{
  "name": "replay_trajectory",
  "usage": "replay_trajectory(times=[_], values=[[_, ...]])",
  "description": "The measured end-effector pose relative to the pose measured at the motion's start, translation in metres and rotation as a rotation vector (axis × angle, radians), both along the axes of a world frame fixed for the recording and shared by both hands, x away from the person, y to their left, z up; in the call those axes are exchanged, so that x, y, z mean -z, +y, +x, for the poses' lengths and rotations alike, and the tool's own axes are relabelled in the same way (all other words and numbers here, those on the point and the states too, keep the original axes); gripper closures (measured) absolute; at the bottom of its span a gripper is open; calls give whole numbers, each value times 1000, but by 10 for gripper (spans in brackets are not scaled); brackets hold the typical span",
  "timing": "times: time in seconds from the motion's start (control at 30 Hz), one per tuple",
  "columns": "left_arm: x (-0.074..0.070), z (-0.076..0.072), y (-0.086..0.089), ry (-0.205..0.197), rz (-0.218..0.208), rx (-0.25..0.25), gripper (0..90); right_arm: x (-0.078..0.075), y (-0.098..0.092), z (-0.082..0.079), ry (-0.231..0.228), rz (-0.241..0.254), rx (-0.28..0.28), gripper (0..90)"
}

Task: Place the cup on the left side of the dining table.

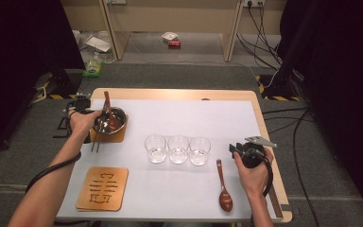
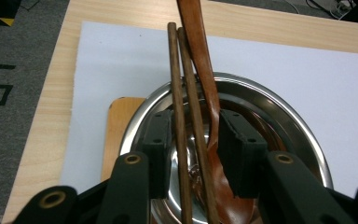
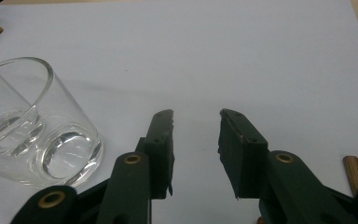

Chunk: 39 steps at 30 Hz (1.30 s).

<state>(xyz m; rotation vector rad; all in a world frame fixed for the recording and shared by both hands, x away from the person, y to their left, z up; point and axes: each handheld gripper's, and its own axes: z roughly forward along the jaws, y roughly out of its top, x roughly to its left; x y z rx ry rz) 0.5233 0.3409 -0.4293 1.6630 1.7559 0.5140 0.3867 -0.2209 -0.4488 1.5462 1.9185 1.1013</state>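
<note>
Two handheld grippers work at a table: nearest, the right gripper rests motionless beside three glass tumblers, jaws apart and empty. Farther off, the left gripper hovers over a steel bowl on a wooden coaster, forearm angled forward, jaws parted around two chopsticks and a wooden spoon without pinching them. Releasing well likely means spreading wider, then lifting straight up so nothing drags.
</note>
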Motion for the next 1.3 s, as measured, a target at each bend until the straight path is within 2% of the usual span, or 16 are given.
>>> replay_trajectory(times=[0.1,0.37,0.47,0.53,0.6,0.73,0.77,0.8,0.97,1.23,1.3], values=[[0,1,-3,17,14,2,649,0,0,0,4,2,0,654],[5,2,-3,58,27,-14,734,0,-1,0,3,5,3,654],[7,2,-4,53,13,-35,767,0,-2,0,4,4,3,653],[7,2,-2,57,22,-36,774,0,-1,0,3,5,3,653],[7,2,-4,46,7,-57,779,0,-1,0,3,5,2,654],[7,1,-2,58,11,-61,779,1,-1,0,5,1,0,654],[7,1,-3,50,4,-75,779,1,-1,0,6,2,-1,654],[7,1,-2,57,14,-70,779,1,-1,0,5,-2,1,654],[7,0,-2,54,10,-75,776,1,-1,0,6,3,1,653],[1,-5,-3,6,-10,-73,701,0,-2,-1,6,3,2,653],[-8,-13,0,-11,-8,-53,695,-1,-2,-1,3,1,4,653]])
